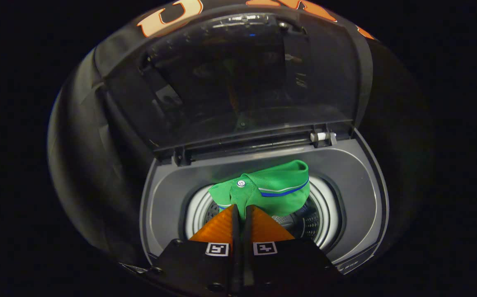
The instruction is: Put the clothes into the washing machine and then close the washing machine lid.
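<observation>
Dark booth cloth hangs behind the washing machine point(358, 177), and I am looking down into its open top from the gripper view. Its see-through lid point(238, 78) stands raised at the back, hinged along the rear edge of the grey top panel. My gripper point(241, 211) sits over the round drum point(316, 218), its fingers point(222, 229) drawn almost together with only a thin slit between them. They pinch a fold of the green shirt point(271, 189), which hangs just ahead of the tips above the drum mouth, its collar with a blue stripe and a white button facing me.
</observation>
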{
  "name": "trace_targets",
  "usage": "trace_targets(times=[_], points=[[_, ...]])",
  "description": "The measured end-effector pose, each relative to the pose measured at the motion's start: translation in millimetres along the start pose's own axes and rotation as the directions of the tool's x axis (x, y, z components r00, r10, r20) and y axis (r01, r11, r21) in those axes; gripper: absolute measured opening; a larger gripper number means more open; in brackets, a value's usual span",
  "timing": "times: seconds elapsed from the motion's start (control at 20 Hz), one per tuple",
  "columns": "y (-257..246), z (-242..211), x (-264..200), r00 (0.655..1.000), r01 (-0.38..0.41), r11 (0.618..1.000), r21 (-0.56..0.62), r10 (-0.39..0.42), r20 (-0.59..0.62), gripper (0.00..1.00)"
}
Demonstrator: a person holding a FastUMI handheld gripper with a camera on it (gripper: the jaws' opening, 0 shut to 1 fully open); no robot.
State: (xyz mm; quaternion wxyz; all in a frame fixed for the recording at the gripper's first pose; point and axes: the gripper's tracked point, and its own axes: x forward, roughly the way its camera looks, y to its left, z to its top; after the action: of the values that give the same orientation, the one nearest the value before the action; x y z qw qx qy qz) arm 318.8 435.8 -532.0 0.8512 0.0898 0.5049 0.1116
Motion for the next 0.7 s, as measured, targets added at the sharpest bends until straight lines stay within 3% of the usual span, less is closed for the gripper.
trace_targets(times=[0.55,0.7], points=[[-12,-17,29,0.997,0.035,0.999,-0.014,-0.036,-0.072,0.09],[-9,-19,28,0.996,0.004,1.000,-0.009,-0.005,-0.087,0.22]])
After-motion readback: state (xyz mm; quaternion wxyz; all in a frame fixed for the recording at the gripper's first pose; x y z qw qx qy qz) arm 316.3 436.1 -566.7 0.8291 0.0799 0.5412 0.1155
